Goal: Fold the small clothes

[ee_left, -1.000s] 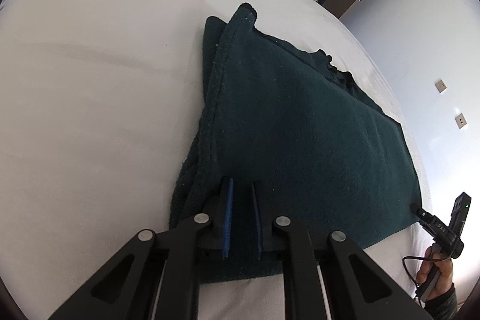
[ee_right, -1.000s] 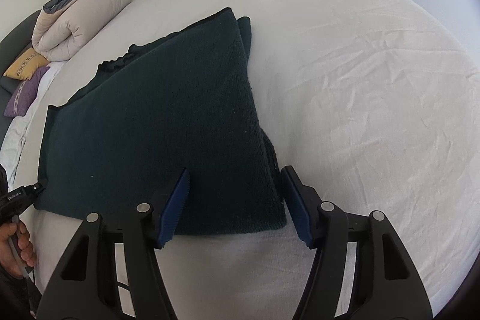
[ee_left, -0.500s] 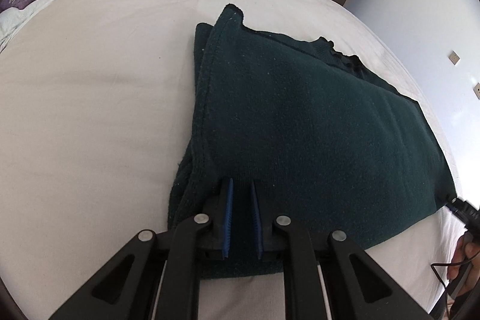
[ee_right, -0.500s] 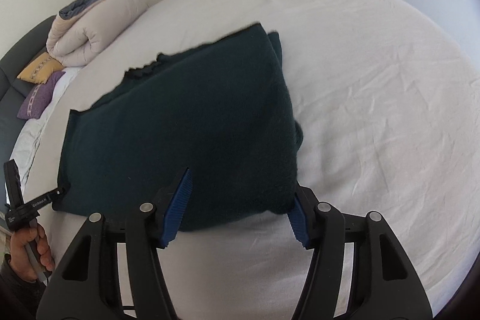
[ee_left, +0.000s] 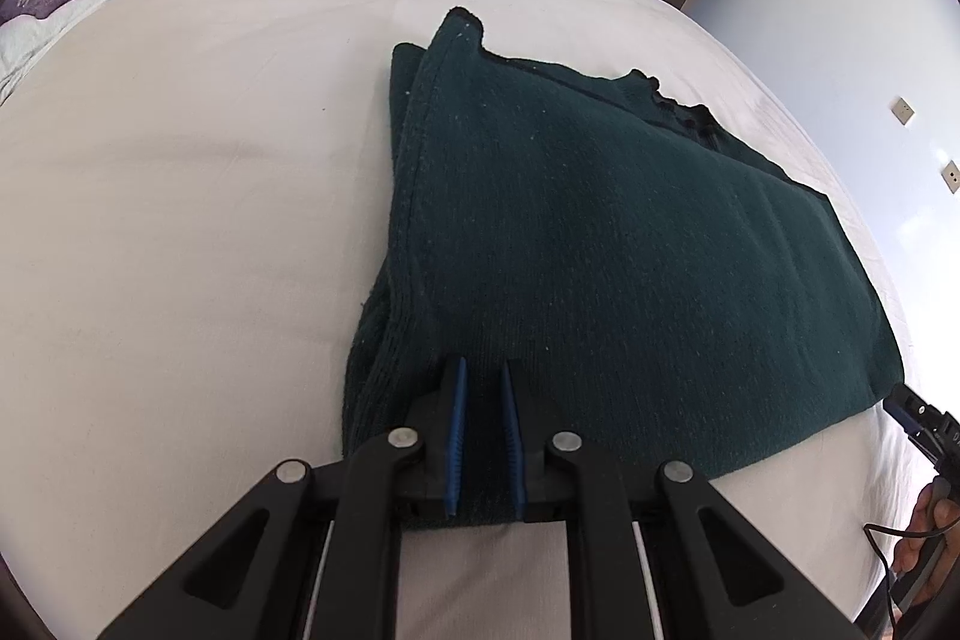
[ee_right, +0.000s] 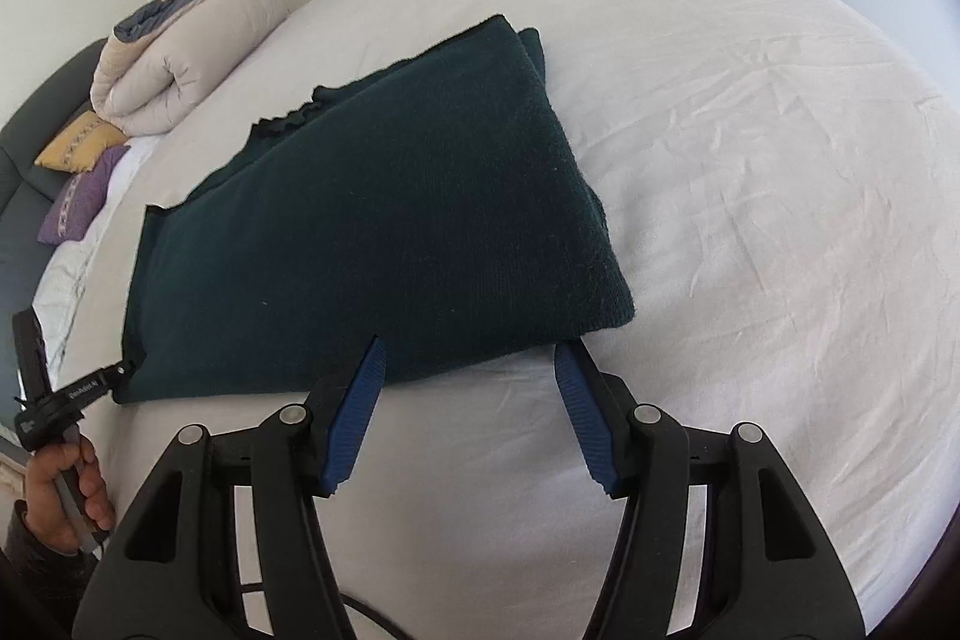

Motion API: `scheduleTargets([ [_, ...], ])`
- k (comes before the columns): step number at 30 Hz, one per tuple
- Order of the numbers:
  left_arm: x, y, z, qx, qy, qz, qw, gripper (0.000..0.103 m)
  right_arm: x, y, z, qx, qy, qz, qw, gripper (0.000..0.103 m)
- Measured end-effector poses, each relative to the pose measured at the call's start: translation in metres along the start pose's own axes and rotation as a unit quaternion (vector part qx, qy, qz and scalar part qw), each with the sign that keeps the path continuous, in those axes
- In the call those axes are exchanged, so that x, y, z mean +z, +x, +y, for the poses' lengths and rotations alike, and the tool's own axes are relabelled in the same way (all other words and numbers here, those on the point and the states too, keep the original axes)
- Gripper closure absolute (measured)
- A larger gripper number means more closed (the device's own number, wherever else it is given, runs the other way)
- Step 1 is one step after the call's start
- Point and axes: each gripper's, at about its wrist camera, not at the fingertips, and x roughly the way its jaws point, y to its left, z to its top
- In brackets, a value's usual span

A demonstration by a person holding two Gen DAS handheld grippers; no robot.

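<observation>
left hand-held gripper is pinched nearly closed on the near edge of a dark green sweater, its two blue pads with a thin strip of knit between them. right hand-held gripper is wide open and holds nothing; its pads sit at the near edge of the same sweater, toward its right corner, one tip over the cloth and the other just beside it on the sheet.

the sweater lies folded in layers on a white bed, spread across the middle, with its far left corner standing up a little and a second layer showing along the left side. a rolled beige duvet and yellow and purple pillows sit far off at the head of the bed.

likely risks from here: the left grip may hold only the top layer, so lifting could peel the layers apart and undo the fold. the open right pads could close on the sheet as well as the knit, dragging the bedding. lifting one side before the other has hold would skew the fold and leave the edges uneven.
</observation>
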Motion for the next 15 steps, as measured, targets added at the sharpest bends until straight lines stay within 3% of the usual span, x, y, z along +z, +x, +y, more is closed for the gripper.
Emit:
scheduleTargets([
  [3, 0.006, -0.017, 0.001, -0.008, -0.018, -0.008, 0.9998, 0.088, 0.004, -0.014, 0.002, 0.043, 0.020, -0.017, 0.999, 0.045],
  [5, 0.015, -0.030, -0.004, -0.020, -0.016, -0.034, 0.9991, 0.078, 0.009, -0.020, 0.007, 0.088, 0.027, -0.026, 0.995, 0.045],
  [7, 0.031, -0.036, -0.015, -0.033, -0.003, -0.055, 0.9979, 0.053, 0.017, -0.016, 0.014, 0.123, 0.033, -0.022, 0.992, 0.045],
  [8, 0.042, -0.035, -0.024, -0.037, 0.006, -0.059, 0.9975, 0.048, 0.021, -0.011, 0.018, 0.141, 0.041, -0.015, 0.989, 0.045],
  [12, 0.087, -0.014, -0.052, -0.034, 0.049, -0.076, 0.9954, 0.041, 0.044, 0.018, 0.046, 0.206, 0.058, 0.006, 0.977, 0.045],
  [15, 0.115, 0.013, -0.056, -0.013, 0.051, -0.069, 0.9962, 0.041, 0.065, 0.048, 0.071, 0.234, 0.057, 0.027, 0.970, 0.045],
])
